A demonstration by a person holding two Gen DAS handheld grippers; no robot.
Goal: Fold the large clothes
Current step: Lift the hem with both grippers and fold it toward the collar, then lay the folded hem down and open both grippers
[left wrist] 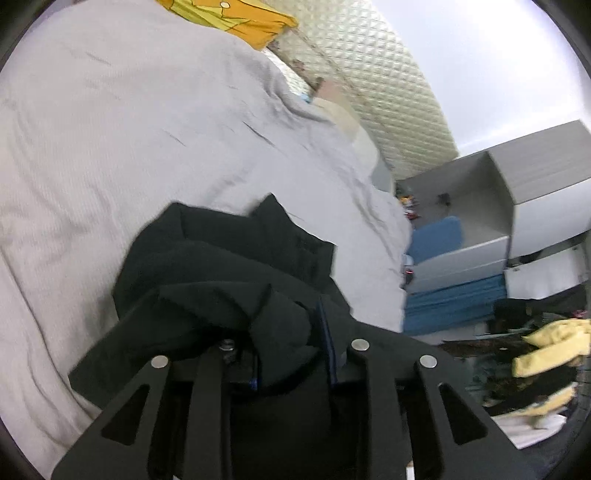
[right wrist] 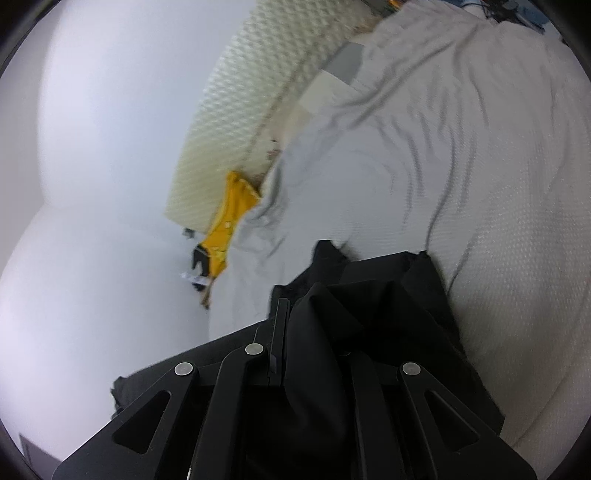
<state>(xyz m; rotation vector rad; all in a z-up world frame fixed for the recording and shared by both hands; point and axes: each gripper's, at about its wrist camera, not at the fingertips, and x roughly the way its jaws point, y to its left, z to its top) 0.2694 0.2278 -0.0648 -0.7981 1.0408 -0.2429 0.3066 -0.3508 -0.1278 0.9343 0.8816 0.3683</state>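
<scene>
While bunched between left claw (left wrist: 284,354), black garment (left wrist: 229,273), right claw (right wrist: 291,332) clamped on it

Garment (left wrist: 236,266): black, plain, with a blue strip along one edge. Bed sheet (left wrist: 129,129): pale grey, finely textured weave. Pillow (left wrist: 236,18): orange-yellow with dark line print. Headboard panel (left wrist: 369,66): cream, diamond-quilted relief. Wall (right wrist: 92,147): plain white. Grippers (right wrist: 280,354): black, silver pins.
</scene>
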